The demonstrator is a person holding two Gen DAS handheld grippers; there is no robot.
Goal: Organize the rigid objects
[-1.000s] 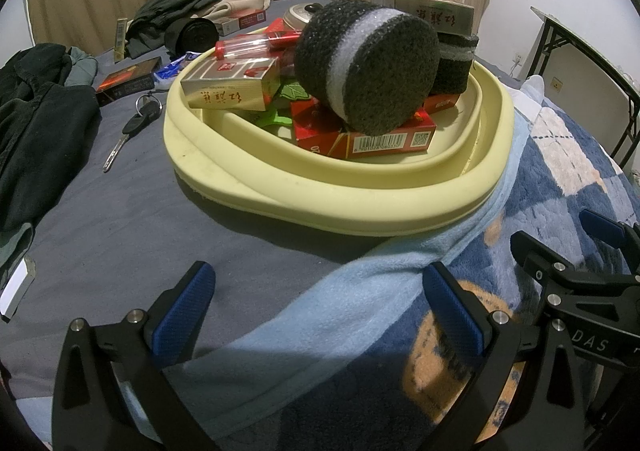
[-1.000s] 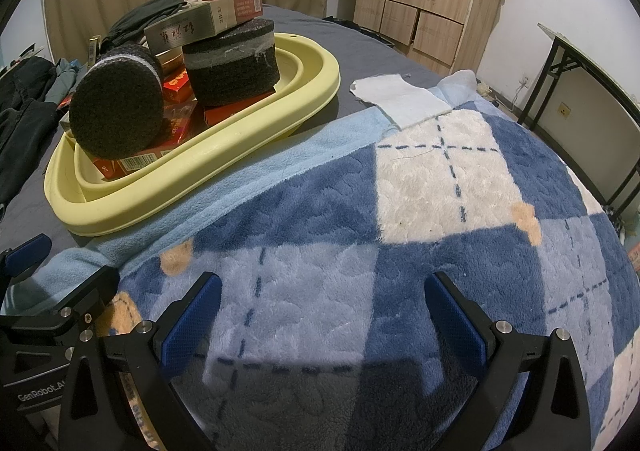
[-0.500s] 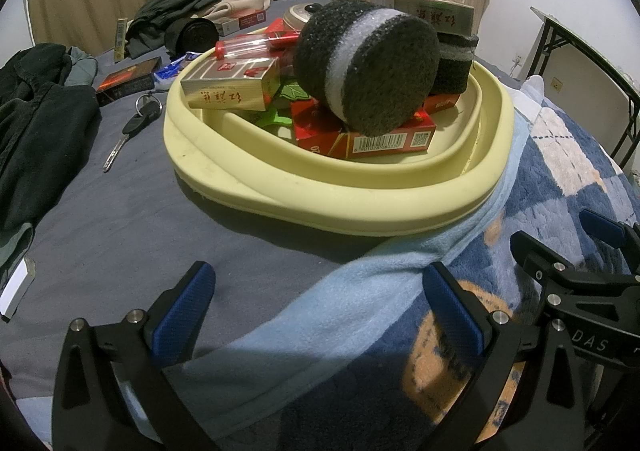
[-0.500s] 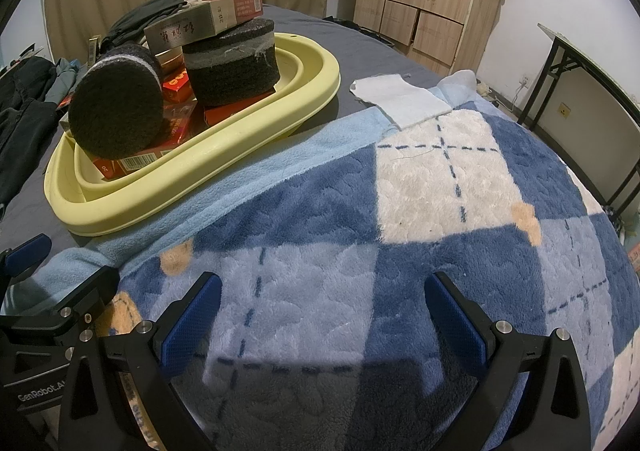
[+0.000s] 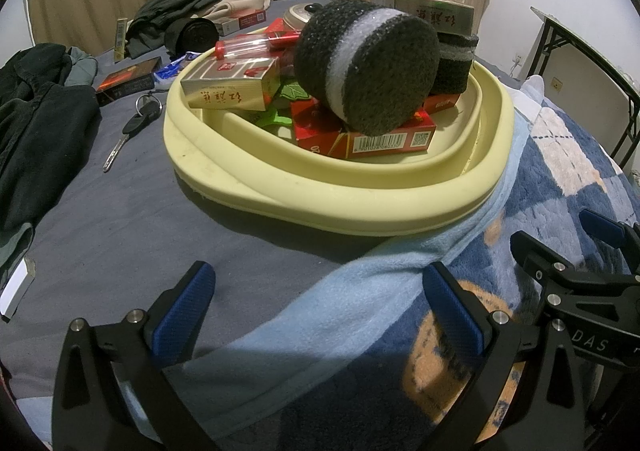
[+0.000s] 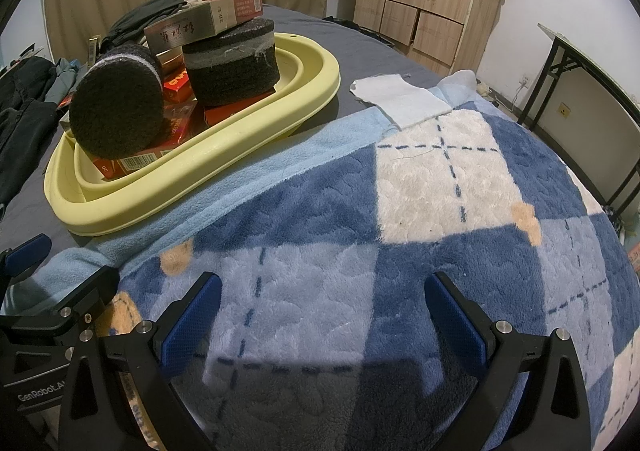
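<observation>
1. Dark clothes (image 5: 36,123) are piled at far left on the grey sheet; a key (image 5: 128,131) lies just beside them.
2. Yellow basin (image 5: 340,203) is seen loaded: gold carton (image 5: 232,89), red box (image 5: 368,135), round dark sponge (image 5: 368,67) tilted on the red box.
3. Left gripper (image 5: 320,307): jaws held wide apart, nothing between them.
4. Right gripper (image 6: 324,315): jaws also spread, empty, over the plaid blanket (image 6: 440,191).
</observation>
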